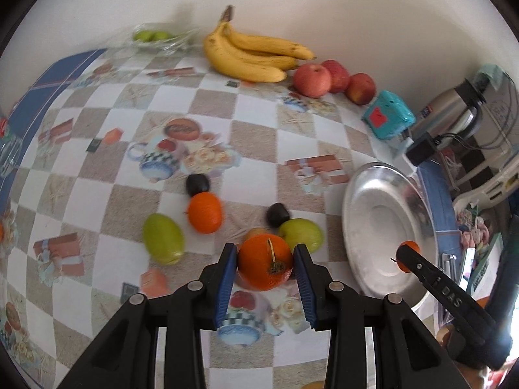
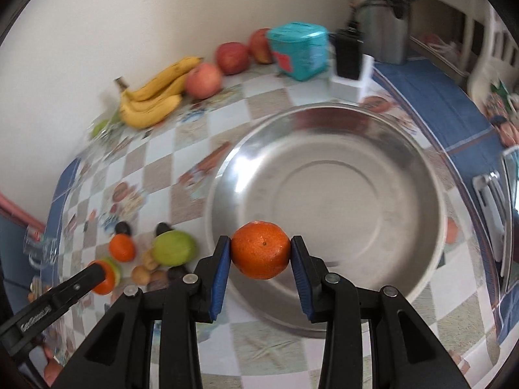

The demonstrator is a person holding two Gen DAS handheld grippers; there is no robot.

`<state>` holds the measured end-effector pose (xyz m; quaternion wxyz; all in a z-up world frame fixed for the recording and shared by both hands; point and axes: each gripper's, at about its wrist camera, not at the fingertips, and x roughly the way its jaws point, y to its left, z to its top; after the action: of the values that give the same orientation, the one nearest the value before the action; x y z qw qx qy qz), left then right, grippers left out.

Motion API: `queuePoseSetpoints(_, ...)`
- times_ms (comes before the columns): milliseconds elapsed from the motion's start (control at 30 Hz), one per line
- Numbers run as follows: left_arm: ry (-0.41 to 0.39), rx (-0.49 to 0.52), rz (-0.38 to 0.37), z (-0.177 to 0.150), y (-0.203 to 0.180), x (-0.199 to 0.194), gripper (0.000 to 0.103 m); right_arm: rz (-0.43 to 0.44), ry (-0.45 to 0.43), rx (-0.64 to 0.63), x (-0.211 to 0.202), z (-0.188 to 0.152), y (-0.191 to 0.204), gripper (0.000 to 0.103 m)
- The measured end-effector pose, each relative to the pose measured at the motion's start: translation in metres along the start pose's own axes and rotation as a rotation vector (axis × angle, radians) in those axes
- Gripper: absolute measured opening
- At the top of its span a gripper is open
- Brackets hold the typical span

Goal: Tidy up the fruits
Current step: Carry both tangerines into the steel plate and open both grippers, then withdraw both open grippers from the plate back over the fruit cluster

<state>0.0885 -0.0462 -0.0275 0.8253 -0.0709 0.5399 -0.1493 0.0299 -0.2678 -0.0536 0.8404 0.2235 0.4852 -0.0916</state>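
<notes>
Each hand-held gripper clamps a tangerine, the right (image 2: 261, 253) already over the steel basin (image 2: 324, 123), the left (image 1: 264, 267) above the tabletop (image 1: 253, 123), likely headed there too.

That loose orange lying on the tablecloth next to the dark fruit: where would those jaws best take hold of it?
Across its widest middle, coming down from above. The loose orange is a slightly flattened ball lying free, much like the orange the left gripper already holds by its sides. The dark fruit touches its far side, so I would set the jaws on the two open flanks instead.
</notes>
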Motion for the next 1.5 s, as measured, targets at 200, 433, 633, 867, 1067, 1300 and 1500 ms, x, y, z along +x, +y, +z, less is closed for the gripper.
queuePoseSetpoints(200,-0.023,0.099,-0.012,0.004,-0.037,0.009,0.038,-0.048,-0.001,0.064,0.003,0.007,-0.026,0.039)
queuePoseSetpoints(433,-0.037,0.235,-0.030,0.010,-0.088,0.032,0.039,-0.087,0.011,0.107,0.007,0.014,-0.046,0.039)
queuePoseSetpoints(633,-0.041,0.319,-0.035,0.010,-0.122,0.055,0.039,-0.108,0.025,0.131,0.015,0.021,-0.061,0.039)
queuePoseSetpoints(867,-0.022,0.351,-0.042,0.010,-0.141,0.077,0.039,-0.136,0.030,0.146,0.023,0.032,-0.078,0.039)
queuePoseSetpoints(1067,-0.015,0.382,-0.048,0.010,-0.151,0.082,0.040,-0.150,0.045,0.147,0.028,0.038,-0.082,0.039)
queuePoseSetpoints(1300,-0.035,0.373,-0.064,0.014,-0.149,0.070,0.046,-0.164,0.015,0.136,0.017,0.042,-0.080,0.052)
queuePoseSetpoints(1500,-0.039,0.327,-0.049,0.021,-0.139,0.056,0.059,-0.173,-0.017,0.116,0.000,0.047,-0.074,0.053)
